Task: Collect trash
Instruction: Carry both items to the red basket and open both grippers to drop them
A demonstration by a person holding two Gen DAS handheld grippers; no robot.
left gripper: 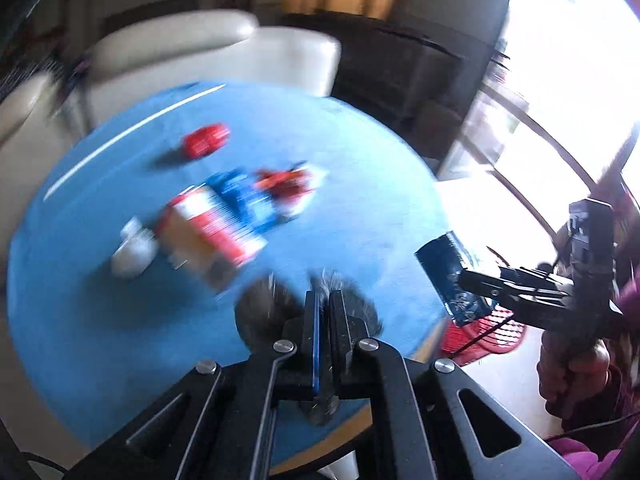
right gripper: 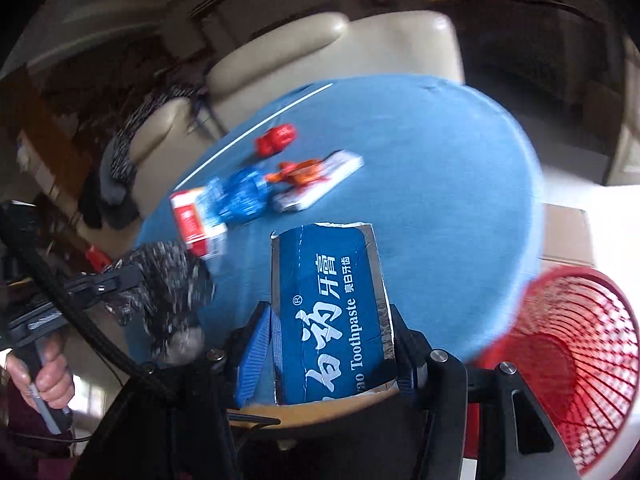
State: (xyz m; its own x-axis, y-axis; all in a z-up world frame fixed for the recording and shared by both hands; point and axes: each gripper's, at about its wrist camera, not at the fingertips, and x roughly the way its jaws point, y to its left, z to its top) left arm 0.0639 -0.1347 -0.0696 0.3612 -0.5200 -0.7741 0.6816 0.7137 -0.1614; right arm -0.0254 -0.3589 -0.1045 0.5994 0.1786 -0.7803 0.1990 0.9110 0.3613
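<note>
My right gripper pinches a flattened blue toothpaste box between its two fingers, the silver-edged carton standing up out of the jaws with its white lettering facing my camera; from the left wrist view the same box shows as a dark blue slab at the tip of that gripper, held over the right edge of the table. My left gripper is pressed together on a crumpled dark wrapper with grey speckles, which bulges out on both sides of the closed fingers; in the right wrist view that wrapper hangs from the left gripper above the near left edge of the table, and my left hand grips the handle below. The round table wears a blue cloth. More trash lies on it in a loose cluster: a red and white carton, a white crumpled piece just beside it, a blue foil wrapper touching the carton, an orange wrapper on a white packet, and a small red item apart behind them. A red mesh basket stands on the floor beside the table, right of my right gripper. A cream armchair sits behind the table.
</note>
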